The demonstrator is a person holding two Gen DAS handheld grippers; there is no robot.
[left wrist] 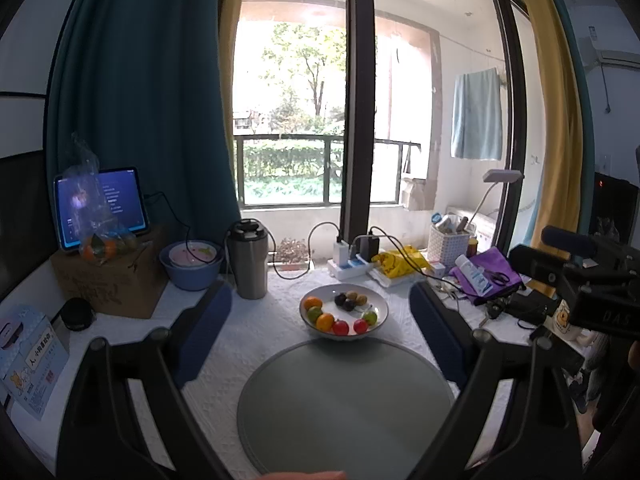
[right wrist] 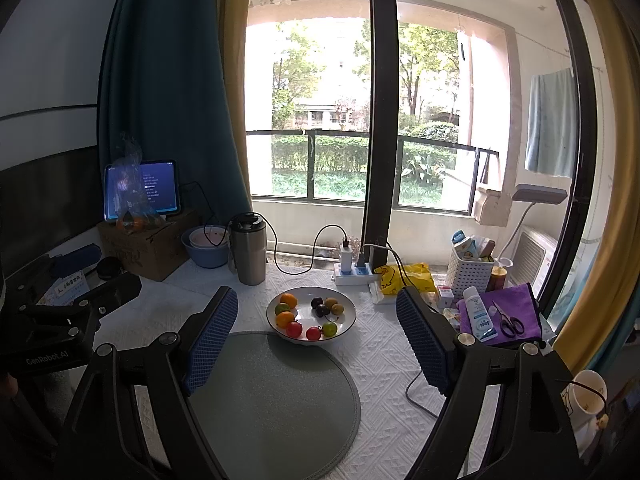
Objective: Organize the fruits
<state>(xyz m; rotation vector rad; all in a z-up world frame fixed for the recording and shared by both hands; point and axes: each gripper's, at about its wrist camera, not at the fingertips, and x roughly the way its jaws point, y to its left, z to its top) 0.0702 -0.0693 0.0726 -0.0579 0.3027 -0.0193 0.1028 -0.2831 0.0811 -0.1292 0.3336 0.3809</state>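
Nearest to both cameras lies a round grey-green mat (left wrist: 344,408), matte and flat, on a table (right wrist: 384,364) covered with white quilted cloth. At the mat's far edge sits a shallow white bowl (left wrist: 379,303) with a dark rim, slightly overlapping the mat. It holds the fruits (right wrist: 310,312): two oranges and a green one to the left, two dark plums and two brownish round ones at the back, two red ones and a green one along the front.

Both tools hover apart from the bowl. On the left gripper (left wrist: 320,312) the blue ribbed pads stand wide apart with nothing between them; the right gripper (right wrist: 316,332) is spread the same way, also empty.

Behind the bowl stand a steel tumbler (left wrist: 248,264) with a black lid, a blue basin (left wrist: 192,270) holding a pink bowl, a white power strip (right wrist: 354,274) with trailing cables, a yellow bag (right wrist: 404,278) and a white perforated basket (right wrist: 468,272) of small packets. Scissors (right wrist: 508,320) and a tube rest on a purple cloth (right wrist: 520,300) at the right.
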